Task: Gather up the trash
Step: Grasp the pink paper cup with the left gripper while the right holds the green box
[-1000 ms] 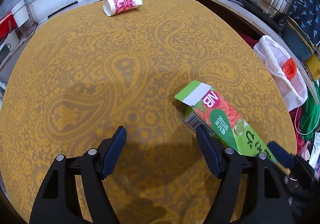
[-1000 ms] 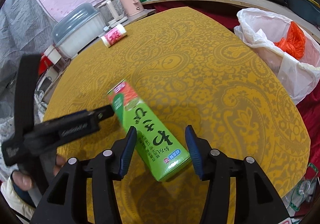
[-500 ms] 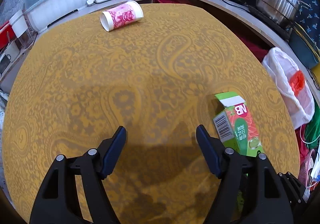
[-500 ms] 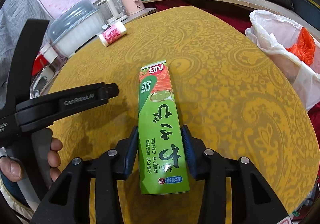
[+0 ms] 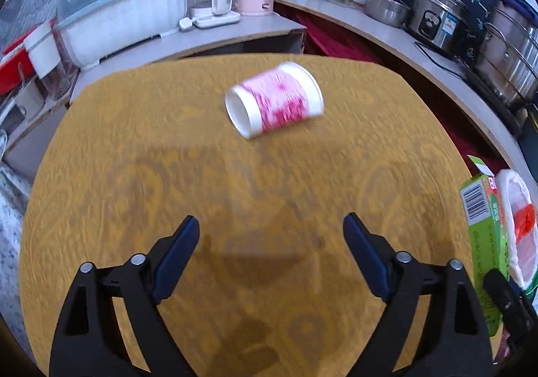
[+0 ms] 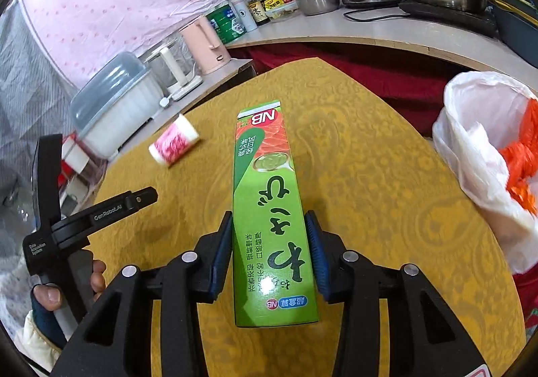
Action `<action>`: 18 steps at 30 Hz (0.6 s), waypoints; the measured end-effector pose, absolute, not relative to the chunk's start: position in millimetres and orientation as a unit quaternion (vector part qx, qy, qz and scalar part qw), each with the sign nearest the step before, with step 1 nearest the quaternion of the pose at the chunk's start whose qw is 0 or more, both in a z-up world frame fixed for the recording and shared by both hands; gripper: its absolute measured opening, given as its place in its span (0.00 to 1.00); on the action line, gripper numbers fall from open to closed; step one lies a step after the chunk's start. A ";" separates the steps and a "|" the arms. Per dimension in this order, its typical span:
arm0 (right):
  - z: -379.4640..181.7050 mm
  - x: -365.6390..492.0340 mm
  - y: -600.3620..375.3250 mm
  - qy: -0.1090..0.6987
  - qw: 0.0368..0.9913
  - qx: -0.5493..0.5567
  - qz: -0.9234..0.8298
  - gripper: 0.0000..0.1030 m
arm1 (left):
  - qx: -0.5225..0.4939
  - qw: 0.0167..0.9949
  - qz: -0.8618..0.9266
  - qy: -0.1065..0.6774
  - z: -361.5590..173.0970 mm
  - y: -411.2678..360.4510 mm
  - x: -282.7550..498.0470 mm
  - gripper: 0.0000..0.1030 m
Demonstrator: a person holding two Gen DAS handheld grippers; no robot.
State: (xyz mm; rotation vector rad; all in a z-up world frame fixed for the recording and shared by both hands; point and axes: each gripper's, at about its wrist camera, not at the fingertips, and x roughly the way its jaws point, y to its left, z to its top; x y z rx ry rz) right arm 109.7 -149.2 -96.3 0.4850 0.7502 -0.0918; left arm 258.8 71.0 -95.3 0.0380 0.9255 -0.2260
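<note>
Your mustard-yellow paisley tabletop (image 6: 386,195) just lost the long green cardboard box (image 6: 269,209): your right gripper (image 6: 269,252) now clamps it, lifted near the white plastic trash bag (image 6: 477,141) off the right edge. The pink-and-white paper cup (image 5: 274,98) lies sideways by the far edge, closer now to your left gripper (image 5: 270,259), which is wide open and holding nothing.

Black frames (image 6: 269,326), blue-padded jaws, silver screws, perhaps a cream sleeve (image 6: 32,331).

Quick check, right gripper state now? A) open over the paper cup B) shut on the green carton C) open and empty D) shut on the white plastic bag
B: the right gripper has both pads pressed against the sides of the green carton, while the paper cup lies apart on its side.
</note>
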 end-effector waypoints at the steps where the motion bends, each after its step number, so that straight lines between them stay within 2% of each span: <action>1: -95.9 116.3 -151.0 0.362 0.900 0.237 -0.045 0.39 | 0.024 0.890 -0.110 0.441 -94.8 71.2 265.0 0.85; 12: -96.0 194.6 -154.5 0.361 0.897 0.252 -0.037 0.39 | 0.129 0.889 -0.185 0.399 -110.3 69.2 344.9 0.87; 18: -103.6 214.9 -150.9 0.368 0.895 0.250 -0.034 0.39 | 0.152 0.877 -0.229 0.395 -121.3 60.2 366.1 0.88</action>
